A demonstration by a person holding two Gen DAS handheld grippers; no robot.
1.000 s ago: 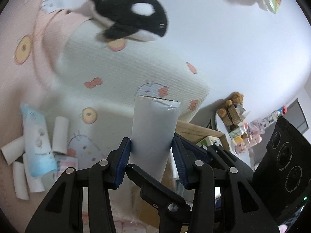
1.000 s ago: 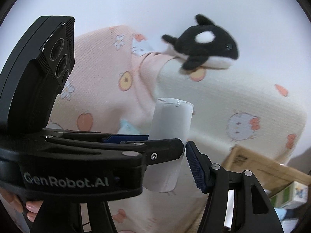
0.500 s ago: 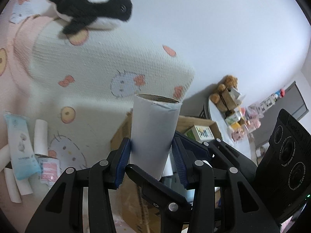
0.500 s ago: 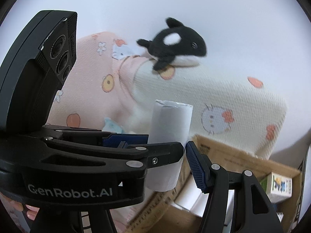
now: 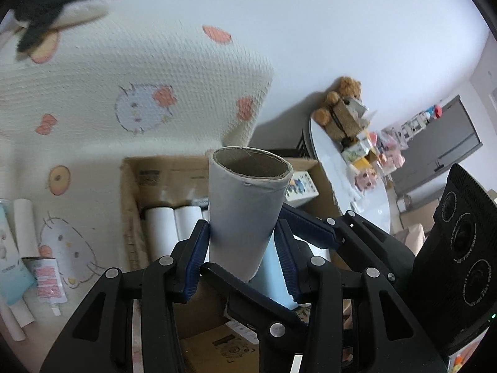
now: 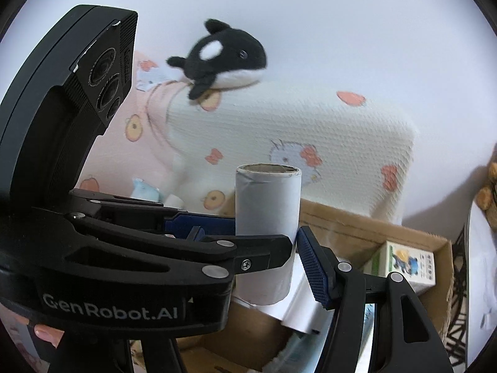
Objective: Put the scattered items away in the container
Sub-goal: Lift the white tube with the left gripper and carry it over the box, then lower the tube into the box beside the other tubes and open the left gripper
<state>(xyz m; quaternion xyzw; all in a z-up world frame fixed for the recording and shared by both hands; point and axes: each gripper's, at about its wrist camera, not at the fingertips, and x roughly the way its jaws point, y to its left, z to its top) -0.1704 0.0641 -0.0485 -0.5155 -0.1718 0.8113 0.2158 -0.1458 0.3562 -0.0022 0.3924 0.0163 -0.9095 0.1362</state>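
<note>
A white cardboard tube stands upright between the blue pads of my left gripper, which is shut on it. My right gripper grips the same tube crosswise. Its right pad touches the tube's side, and its other finger is hidden behind the left gripper's body. Both grippers hang over an open cardboard box, whose rim also shows in the right wrist view. White rolls and a small printed carton lie inside.
On the patterned bedding left of the box lie a loose tube, a pouch and a light blue pack. An orca plush sits on a cushion. Right of the box is a round table with a teddy bear.
Both grippers have carried the tube sideways from over the bedding to above the box. The orca plush and the scattered items have slid toward the left edge of the left wrist view.
</note>
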